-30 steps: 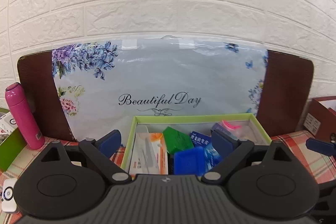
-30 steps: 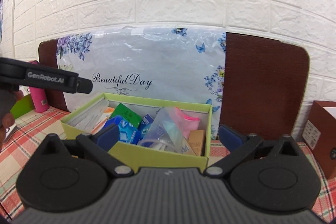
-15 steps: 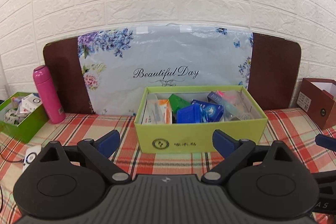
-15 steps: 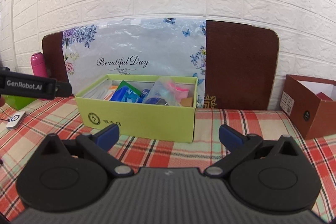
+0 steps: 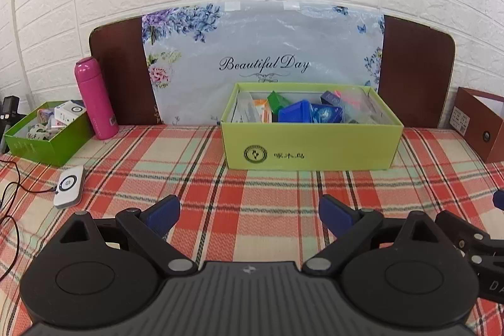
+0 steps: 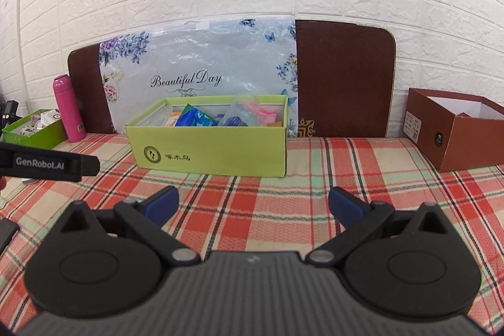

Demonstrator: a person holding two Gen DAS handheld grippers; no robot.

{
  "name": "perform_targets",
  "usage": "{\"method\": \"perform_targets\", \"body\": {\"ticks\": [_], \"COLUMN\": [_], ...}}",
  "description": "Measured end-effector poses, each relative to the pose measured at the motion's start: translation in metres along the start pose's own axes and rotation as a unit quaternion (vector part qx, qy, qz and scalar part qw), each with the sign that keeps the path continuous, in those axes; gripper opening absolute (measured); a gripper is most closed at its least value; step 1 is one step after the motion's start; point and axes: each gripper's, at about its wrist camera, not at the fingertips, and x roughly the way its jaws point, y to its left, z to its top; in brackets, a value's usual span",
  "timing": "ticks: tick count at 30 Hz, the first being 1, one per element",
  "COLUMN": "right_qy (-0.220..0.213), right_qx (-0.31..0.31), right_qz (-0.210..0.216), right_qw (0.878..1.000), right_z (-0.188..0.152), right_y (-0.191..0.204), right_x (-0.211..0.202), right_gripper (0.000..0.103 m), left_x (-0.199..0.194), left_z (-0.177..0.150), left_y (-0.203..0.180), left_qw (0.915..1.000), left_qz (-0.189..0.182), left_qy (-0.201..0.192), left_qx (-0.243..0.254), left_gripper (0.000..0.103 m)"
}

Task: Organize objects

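While both claws gape empty, bare plaid tablecloth (image 5: 252,194) fronts the lime box (image 5: 310,144).

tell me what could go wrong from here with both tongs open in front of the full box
The yellow-green box is heaped; the clear plastic bag pokes above its rim and might snag or spill when something is pulled out. On the left, a black cable trails across the cloth to the white device and could catch the left tongs.

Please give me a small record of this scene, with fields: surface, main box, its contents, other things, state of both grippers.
surface: plaid tablecloth
main box: light green box, open, upright
contents: mixed small packages, blue, green, orange
left side: pink bottle, dark green box, white device
right side: brown box, open
left gripper: open, empty
right gripper: open, empty
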Motion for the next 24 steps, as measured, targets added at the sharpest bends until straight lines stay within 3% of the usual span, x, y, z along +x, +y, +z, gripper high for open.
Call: {"method": "perform_targets", "body": {"ticks": [11,24], "right_qy": [0.019,0.03], "right_qx": [-0.001,0.004], "right_qz": [-0.006,-0.009], "right_qw": [1.0,0.999], "right_z": [-0.009,-0.012], "right_y": [0.01,0.01], "right_x": [0.0,0.009], "right_gripper": [0.103,0.103], "left_x": [0.005,0.012], "left_z": [-0.017,-0.02], "left_y": [-0.002,-0.004], "left_qw": [0.9993,0.9986], "left_qz": [-0.01,-0.025], "left_qy": [0.034,0.047], "left_qx": [0.01,0.008], "left_gripper": [0.098,0.098]}}
